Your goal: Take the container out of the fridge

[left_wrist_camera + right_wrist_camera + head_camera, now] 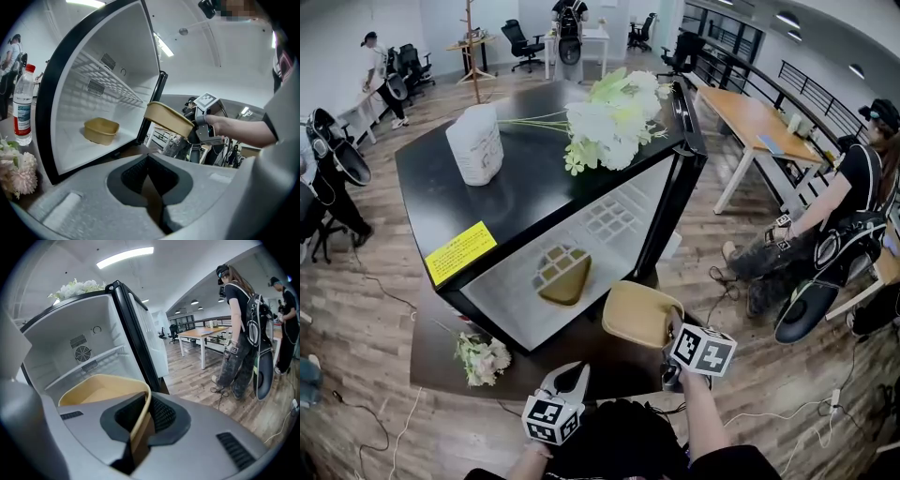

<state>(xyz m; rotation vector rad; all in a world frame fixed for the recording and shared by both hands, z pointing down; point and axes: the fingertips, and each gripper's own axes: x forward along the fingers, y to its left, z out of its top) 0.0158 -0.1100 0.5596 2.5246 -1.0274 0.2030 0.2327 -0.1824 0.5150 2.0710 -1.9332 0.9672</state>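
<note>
The black fridge [422, 183] stands open with its white inside showing. My right gripper [672, 330] is shut on the rim of a tan container [637, 312], held in the air just outside the fridge opening. In the right gripper view the rim [140, 411] runs between the pads, with the open fridge [93, 357] behind it. A second tan container [565, 275] sits on the fridge floor and shows in the left gripper view too [101, 130]. My left gripper [567, 373] hangs low in front of the fridge, shut and empty [149, 161], looking at the held container [168, 118].
The fridge door [675, 187] swings open to the right. White flowers [614, 117] and a white bag [475, 142] lie on the fridge top. A flower bunch [481, 359] and a water bottle [22, 105] sit on the low table at left. A person [839, 225] sits at right near a wooden table [750, 117].
</note>
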